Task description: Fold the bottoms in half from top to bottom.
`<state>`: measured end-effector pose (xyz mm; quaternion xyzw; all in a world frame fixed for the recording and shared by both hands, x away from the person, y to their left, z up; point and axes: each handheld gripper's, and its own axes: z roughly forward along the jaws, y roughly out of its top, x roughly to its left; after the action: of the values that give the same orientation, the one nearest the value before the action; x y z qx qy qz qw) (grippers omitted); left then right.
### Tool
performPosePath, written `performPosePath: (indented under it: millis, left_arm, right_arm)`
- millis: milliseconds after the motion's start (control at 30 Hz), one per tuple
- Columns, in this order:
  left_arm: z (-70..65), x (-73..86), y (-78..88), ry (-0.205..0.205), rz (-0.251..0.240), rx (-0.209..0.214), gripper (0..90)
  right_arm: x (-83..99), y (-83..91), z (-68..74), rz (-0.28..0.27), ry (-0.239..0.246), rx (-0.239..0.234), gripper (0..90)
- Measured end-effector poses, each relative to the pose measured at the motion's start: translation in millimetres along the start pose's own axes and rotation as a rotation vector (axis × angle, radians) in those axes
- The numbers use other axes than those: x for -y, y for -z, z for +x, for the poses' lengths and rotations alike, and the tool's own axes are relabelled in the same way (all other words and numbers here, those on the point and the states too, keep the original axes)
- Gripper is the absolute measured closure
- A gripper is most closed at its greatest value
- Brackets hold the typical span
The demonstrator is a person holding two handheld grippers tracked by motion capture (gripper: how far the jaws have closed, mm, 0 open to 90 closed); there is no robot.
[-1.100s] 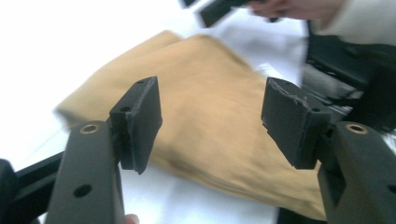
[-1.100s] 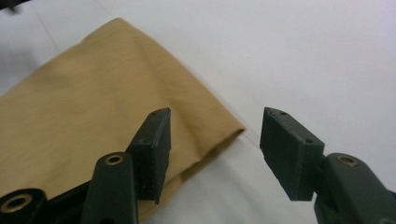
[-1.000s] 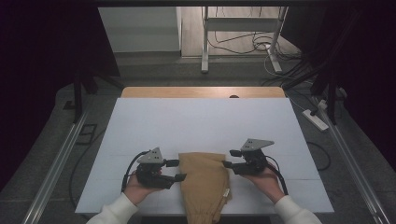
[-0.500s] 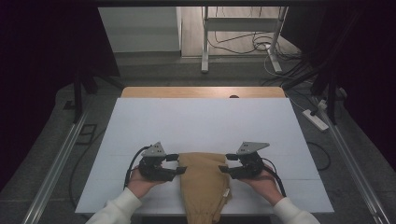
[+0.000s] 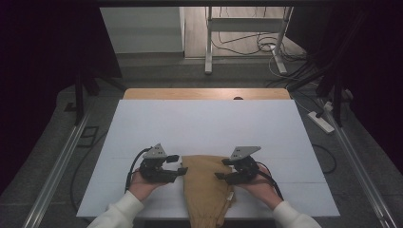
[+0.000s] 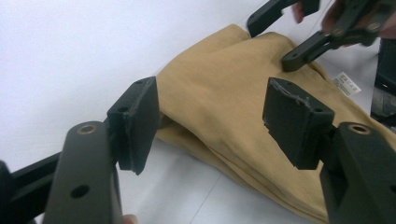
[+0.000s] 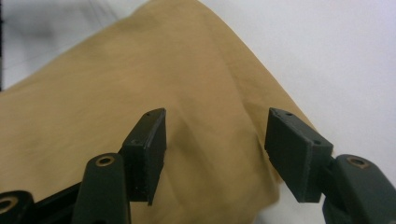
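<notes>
A tan folded garment point(image 5: 206, 187) lies on the white table point(image 5: 204, 123) at its near edge, and its lower end hangs over the front. My left gripper point(image 5: 179, 164) is open at the cloth's left edge; in the left gripper view its jaws point(image 6: 212, 116) straddle the folded edge of the garment point(image 6: 233, 149) without pressing it. My right gripper point(image 5: 221, 168) is over the right edge. Its jaws have just been opening, and in the right gripper view they point(image 7: 219, 144) stand apart above the garment point(image 7: 116, 93), pads clear of the cloth. The right gripper point(image 6: 273, 42) is also in the left gripper view.
A white label point(image 6: 348, 84) sticks out at the garment's right side. A wooden strip point(image 5: 204, 93) runs along the table's far edge. On the floor beyond are a metal stand point(image 5: 209, 42), cables and a power strip point(image 5: 321, 122). Rails flank the table.
My right gripper has moved left, onto the garment's right edge, and its jaws stand wider. The left gripper has barely moved.
</notes>
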<state>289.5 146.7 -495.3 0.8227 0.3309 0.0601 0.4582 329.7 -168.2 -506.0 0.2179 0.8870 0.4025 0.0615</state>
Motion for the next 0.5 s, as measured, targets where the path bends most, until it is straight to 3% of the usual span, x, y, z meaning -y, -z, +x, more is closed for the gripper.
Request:
performPosePath:
  millis: [67,133,233,300,400,500]
  left_arm:
    - [-0.1,0.2,0.6,0.002,-0.003,-0.001,35.9]
    - [0.0,0.5,1.2,0.0,-0.003,-0.001,35.9]
    - [-0.3,1.2,1.8,0.002,-0.006,-0.001,35.9]
    - [-0.3,1.7,2.2,0.001,-0.006,-0.002,35.9]
    - [-0.7,2.2,2.6,0.002,-0.009,-0.003,35.9]
    - [-0.5,2.0,3.5,0.004,-0.012,-0.002,35.9]
  right_arm:
    - [-1.8,-8.2,-3.2,0.023,-0.023,-0.028,39.0]
    - [-2.8,-15.3,-1.5,0.055,-0.013,-0.045,43.3]
    - [-3.8,-18.0,3.8,0.084,0.041,-0.011,66.2]
    - [-5.0,-14.2,3.6,0.072,0.042,-0.029,78.1]
    - [-8.3,-10.2,5.8,0.073,0.062,-0.035,81.9]
    - [-14.3,-4.5,5.9,0.033,0.078,-0.025,82.2]
